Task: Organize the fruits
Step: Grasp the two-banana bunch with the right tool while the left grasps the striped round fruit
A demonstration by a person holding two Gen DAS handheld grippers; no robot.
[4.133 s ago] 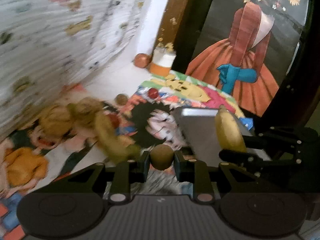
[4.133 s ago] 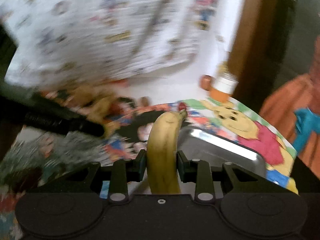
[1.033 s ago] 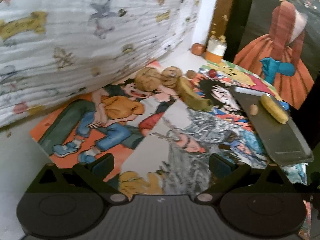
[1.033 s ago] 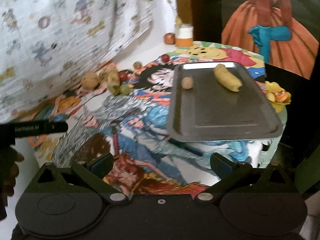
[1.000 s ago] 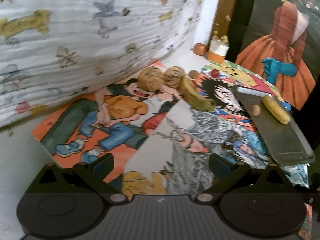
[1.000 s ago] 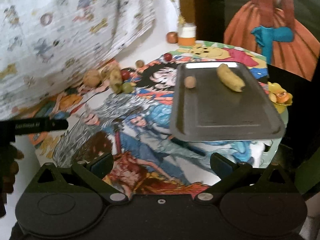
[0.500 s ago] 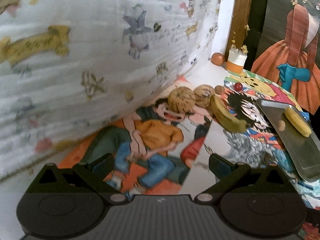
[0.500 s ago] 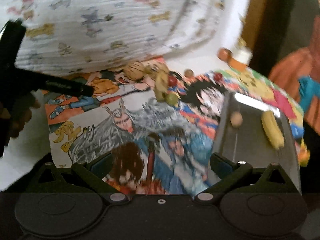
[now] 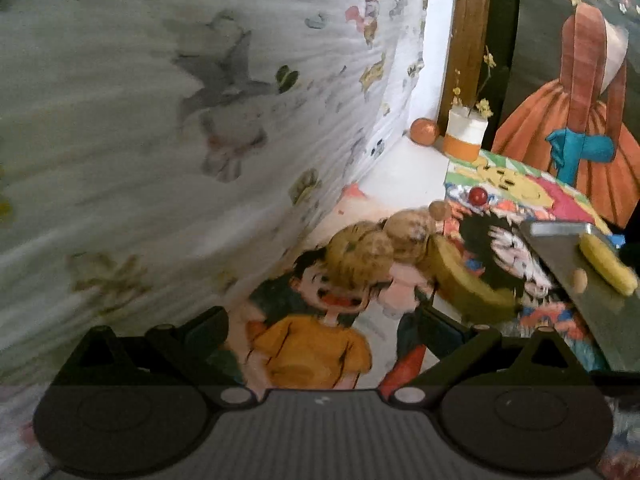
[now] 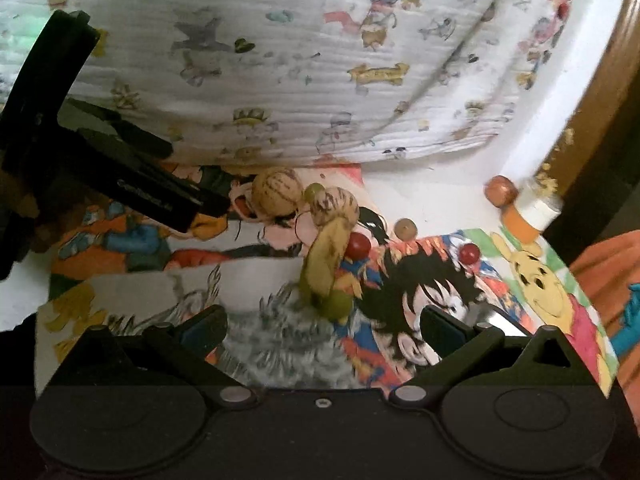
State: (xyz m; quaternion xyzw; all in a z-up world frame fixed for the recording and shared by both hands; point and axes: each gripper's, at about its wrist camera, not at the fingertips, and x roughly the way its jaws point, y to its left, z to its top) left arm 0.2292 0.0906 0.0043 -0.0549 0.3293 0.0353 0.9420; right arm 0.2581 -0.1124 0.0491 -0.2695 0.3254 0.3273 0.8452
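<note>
nearing melons (image 9: 368, 254); left gripper (image 9: 322, 326) empty, fingers spread; tray (image 9: 592, 280) shifted rightward

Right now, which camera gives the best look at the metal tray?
The left wrist view: the metal tray lies at its right edge, holding a banana and a small round fruit. The right wrist view shows only a bright sliver of its rim behind a finger.

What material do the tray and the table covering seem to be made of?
The tray looks like metal with a dull grey brushed finish; its far rim catches a bright reflection. The table covering seems to be flat printed paper or thin plastic sheets: sharp cartoon prints and straight edges, though blur leaves this open.
</note>
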